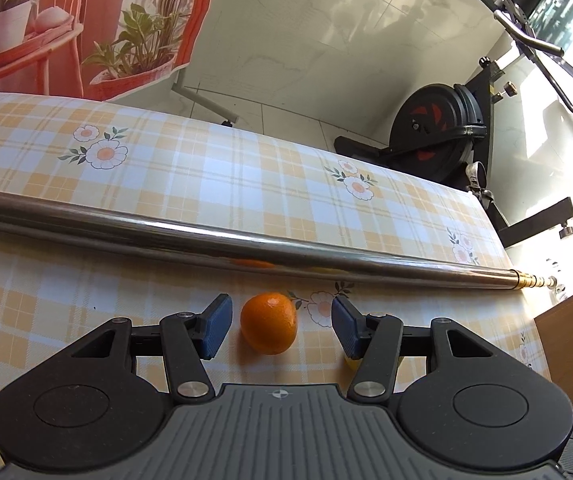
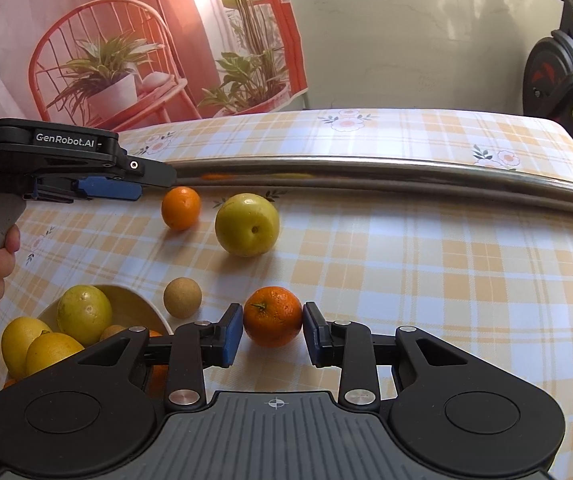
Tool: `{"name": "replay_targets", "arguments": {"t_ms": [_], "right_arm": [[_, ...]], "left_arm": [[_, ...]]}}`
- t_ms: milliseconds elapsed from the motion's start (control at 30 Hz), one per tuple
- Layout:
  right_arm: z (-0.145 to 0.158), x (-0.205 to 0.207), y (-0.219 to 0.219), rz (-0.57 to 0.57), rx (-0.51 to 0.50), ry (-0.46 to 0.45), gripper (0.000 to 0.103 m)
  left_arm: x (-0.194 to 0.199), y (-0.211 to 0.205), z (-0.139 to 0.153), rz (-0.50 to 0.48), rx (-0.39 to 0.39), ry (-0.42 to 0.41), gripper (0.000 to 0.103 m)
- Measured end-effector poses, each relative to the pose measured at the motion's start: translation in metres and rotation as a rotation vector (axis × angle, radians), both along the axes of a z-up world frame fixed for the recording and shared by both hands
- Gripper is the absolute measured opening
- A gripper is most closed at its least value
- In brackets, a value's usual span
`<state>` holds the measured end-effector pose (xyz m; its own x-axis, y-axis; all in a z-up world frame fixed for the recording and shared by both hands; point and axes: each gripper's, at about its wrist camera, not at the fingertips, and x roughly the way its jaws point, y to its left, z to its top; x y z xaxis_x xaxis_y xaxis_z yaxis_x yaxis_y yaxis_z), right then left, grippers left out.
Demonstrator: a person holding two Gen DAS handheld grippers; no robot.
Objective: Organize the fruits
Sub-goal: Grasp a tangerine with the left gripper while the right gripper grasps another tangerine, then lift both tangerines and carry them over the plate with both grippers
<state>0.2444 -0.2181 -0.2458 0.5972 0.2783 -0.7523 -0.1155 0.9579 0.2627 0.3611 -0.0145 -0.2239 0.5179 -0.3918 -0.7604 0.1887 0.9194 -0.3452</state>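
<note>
In the left wrist view my left gripper (image 1: 281, 327) is open around a small orange (image 1: 269, 323) on the checked tablecloth, with gaps on both sides. In the right wrist view the same orange (image 2: 181, 207) lies just past the left gripper (image 2: 134, 192). My right gripper (image 2: 273, 330) is shut on another orange (image 2: 273, 322), both pads touching it, low over the cloth. A yellow-green apple (image 2: 247, 224) and a small tan ball-like fruit (image 2: 182, 297) lie loose. A bowl (image 2: 142, 304) at lower left holds lemons (image 2: 52, 350) and a yellow-green fruit (image 2: 83, 314).
A long steel tube (image 2: 366, 170) lies across the table behind the fruit; it also shows in the left wrist view (image 1: 206, 240). An exercise bike (image 1: 442, 128) stands beyond the table's right end. A printed backdrop (image 2: 126, 40) hangs behind.
</note>
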Motion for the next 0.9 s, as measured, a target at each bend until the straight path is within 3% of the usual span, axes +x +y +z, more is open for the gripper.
{"name": "replay_targets", "arguments": {"t_ms": [167,267,567,900], "right_arm": [[0.002,-0.005,-0.003,-0.012,0.008,-0.007,0.03],[0.002,-0.006,-0.004,-0.015,0.015,-0.008,0.03],[0.007,-0.011,-0.003,-0.013,0.025,-0.02,0.03],[0.027,-0.029,0.011,0.013,0.07,-0.055,0.03]], "left_arm": [[0.009,-0.005,-0.011,0.014,0.006,0.045,0.054],[0.009,-0.008,-0.016,0.013,0.029,0.05,0.037],[-0.011,0.006,-0.003,-0.013,0.013,0.004,0.037],[-0.091,0.045,0.043,-0.022,-0.033,-0.092,0.037]]}}
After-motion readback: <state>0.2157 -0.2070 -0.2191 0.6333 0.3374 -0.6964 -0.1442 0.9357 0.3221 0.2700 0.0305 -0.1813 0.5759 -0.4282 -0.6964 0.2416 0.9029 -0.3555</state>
